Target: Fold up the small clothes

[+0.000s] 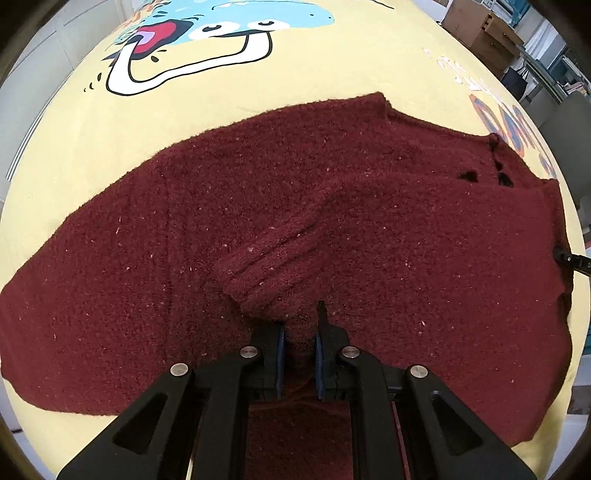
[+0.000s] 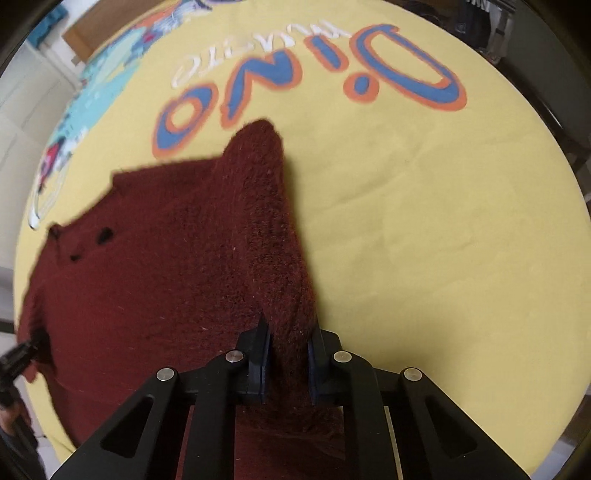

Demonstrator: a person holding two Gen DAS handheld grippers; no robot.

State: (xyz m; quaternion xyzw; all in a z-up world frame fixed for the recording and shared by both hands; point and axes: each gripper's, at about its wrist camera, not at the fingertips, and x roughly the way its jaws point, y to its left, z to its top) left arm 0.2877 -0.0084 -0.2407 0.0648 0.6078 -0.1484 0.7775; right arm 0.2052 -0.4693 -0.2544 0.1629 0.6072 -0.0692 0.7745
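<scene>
Closest to the left wrist camera, the left tool (image 1: 300,332) is pressed together on a fold of the dark red knitted sweater (image 1: 258,229), near the cuff of a sleeve (image 1: 266,273) that lies across the body of the garment. In the right wrist view, the right tool (image 2: 288,343) pinches a raised ridge of the same sweater, probably the other sleeve or a side edge; the picture is blurred, so I cannot say which. The sweater lies spread on a yellow cloth (image 1: 110,140) that covers the surface.

To do this step well, I think each tool should hold only the layer that must travel and bring it over the body in a low, even arc. Both hands should go at the same pace, so that the knit does not stretch or pull the lower layer along. The thick wool will probably cling to itself.

Farther away, the neck opening (image 1: 484,177) shows as dark gaps. Beyond it, the cloth has a cartoon print (image 1: 192,40) and large blue and orange letters (image 2: 314,85). Nothing stands on the cloth in the way. Cardboard boxes (image 1: 476,26) stand well apart at the back.
</scene>
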